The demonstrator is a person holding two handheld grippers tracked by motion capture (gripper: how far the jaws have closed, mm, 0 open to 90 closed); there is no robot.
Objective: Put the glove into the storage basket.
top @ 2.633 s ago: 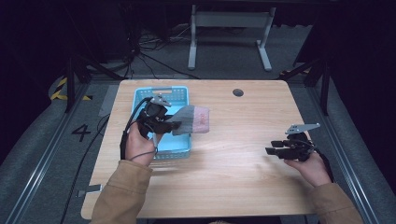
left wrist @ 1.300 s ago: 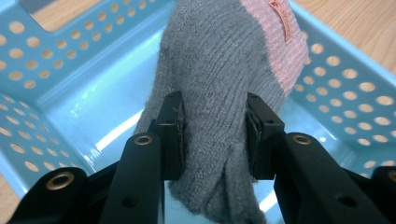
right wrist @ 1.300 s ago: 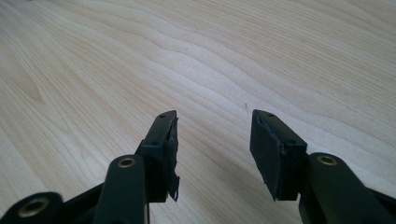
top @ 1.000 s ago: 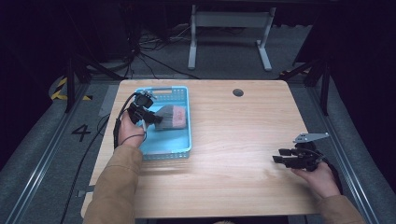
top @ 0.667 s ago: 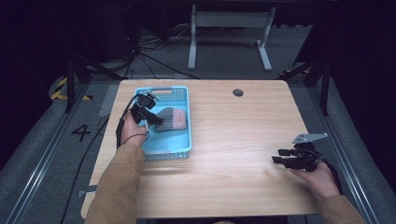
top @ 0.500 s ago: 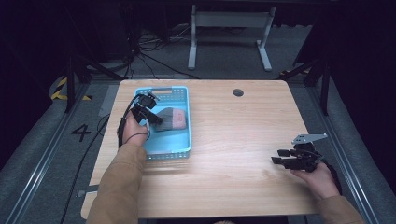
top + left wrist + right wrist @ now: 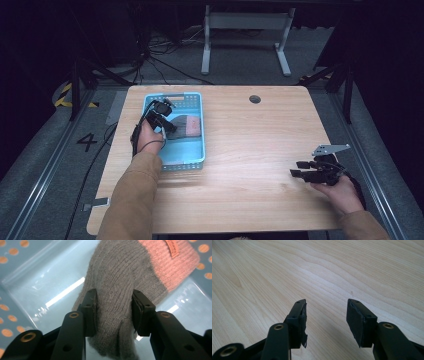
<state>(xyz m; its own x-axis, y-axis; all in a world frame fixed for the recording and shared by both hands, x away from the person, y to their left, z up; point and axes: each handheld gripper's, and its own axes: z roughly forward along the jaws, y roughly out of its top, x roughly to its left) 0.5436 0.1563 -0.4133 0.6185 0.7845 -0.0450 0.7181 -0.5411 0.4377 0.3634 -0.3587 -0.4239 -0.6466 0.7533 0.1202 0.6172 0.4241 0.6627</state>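
- Grey and pink wool: the knitted glove lay sealed in a clear plastic bag, and that bag rested on the floor of the blue basket at the left part of the surface.
- My left gripper reached down into the basket, its jaws standing on either side of the glove's grey part.
- Those jaws had just been easing apart, with the glove and its bag between them. The pads sat right at the wool's edges, and I could not tell whether they pressed on it.
- From the high view, my left gripper sat over the near left part of the bag, and the glove's pink cuff pointed toward the basket's right wall.
- My right gripper hung low over bare wood near the right edge of the surface, well apart from the basket. Its jaws stood released, nothing between them.
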